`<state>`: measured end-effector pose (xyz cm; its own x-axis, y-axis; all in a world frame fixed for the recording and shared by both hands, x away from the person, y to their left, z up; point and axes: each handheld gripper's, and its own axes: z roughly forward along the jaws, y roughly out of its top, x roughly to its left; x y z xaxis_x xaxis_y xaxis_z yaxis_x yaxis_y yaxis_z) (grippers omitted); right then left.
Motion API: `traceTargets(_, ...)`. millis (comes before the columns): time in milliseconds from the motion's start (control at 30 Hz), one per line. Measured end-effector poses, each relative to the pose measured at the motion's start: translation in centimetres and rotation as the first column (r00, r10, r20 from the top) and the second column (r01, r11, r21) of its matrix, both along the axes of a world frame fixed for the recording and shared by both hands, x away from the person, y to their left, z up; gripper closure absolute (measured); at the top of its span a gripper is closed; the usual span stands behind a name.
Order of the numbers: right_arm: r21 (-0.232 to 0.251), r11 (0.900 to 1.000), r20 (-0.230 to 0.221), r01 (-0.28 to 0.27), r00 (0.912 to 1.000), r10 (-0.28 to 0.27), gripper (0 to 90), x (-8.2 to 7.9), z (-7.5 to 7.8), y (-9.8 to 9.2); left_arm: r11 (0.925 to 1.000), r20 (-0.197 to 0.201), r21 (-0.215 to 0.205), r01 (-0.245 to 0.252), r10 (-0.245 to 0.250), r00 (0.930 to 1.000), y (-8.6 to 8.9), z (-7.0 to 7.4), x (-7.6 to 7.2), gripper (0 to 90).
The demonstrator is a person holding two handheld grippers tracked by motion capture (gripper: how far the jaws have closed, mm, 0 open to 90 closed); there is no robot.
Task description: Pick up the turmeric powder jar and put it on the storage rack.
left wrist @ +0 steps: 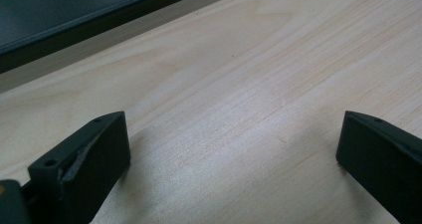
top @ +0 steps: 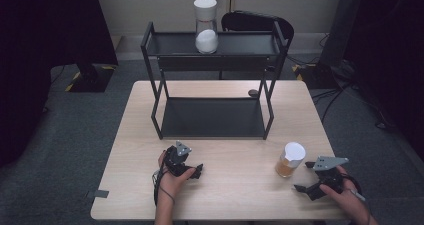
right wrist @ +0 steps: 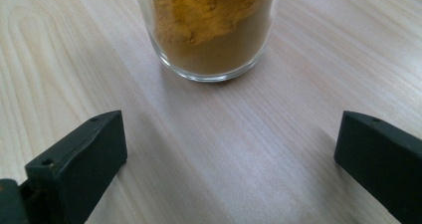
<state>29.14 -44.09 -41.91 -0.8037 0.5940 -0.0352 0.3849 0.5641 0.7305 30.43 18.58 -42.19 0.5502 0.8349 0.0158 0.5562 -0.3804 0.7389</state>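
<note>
My right hand-held gripper (top: pixel 309 177) is released, jaws spread wide and empty, low over the wooden surface (top: pixel 235 185). Just ahead of it stands the glass jar of orange-brown powder (top: pixel 290 160), upright with a white lid, near the right front part of the surface. In the right gripper view that jar (right wrist: pixel 213 30) sits straight ahead but beyond the jaw tips, so I judge the step in hand to be the approach for a grasp.

To do it well, I should slide forward low and level until the glass sits between the jaws, centred, not favouring one side. I'd close on the lower body where the wall is straight, below the lid, and squeeze gently, since smooth glass could slip or tip if I nudge it with one jaw first.

My left hand-held gripper (top: pixel 192 171) is likewise released and holds nothing, resting near the front middle, with the black two-tier shelf rack (top: pixel 212 117) beyond it. A second jar, holding white powder (top: pixel 206 27), already stands on the rack's upper shelf, so this one probably belongs up there too.
</note>
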Motion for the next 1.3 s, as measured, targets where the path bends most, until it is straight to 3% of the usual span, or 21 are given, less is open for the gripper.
traceTargets(200, -0.008, 1.0, -0.015, 0.004, 0.9999, -0.004, 0.7, 0.3, 0.4, 0.2, 1.0, 0.0, 0.001, 0.0, 0.0, 1.0, 0.0, 0.0, 0.0, 0.0)
traceTargets(500, 0.025, 0.999, -0.008, 0.024, 0.9997, -0.024, 1.6, 0.8, 1.3, -0.1, 1.0, 0.0, 0.0, 0.0, 0.0, 1.0, 0.0, 0.0, 0.0, 0.0)
traceTargets(800, 0.091, 0.996, 0.005, 0.011, 0.9999, -0.011, 1.4, 1.7, 1.8, -0.3, 1.0, 0.0, 0.0, 0.0, 0.0, 1.0, 0.0, 0.0, 0.0, 0.0)
traceTargets(1200, 0.154, 0.988, 0.007, 0.002, 1.0, -0.003, 1.3, 2.3, 1.7, 1.4, 1.0, 0.0, 0.0, 0.0, 0.0, 1.0, 0.0, 0.0, 0.0, 0.0)
traceTargets(1300, 0.174, 0.985, 0.006, 0.007, 0.9999, -0.008, 7.6, 2.3, 1.6, 1.8, 1.0, 0.0, 0.0, 0.0, 0.0, 1.0, 0.0, 0.0, 0.0, 0.0)
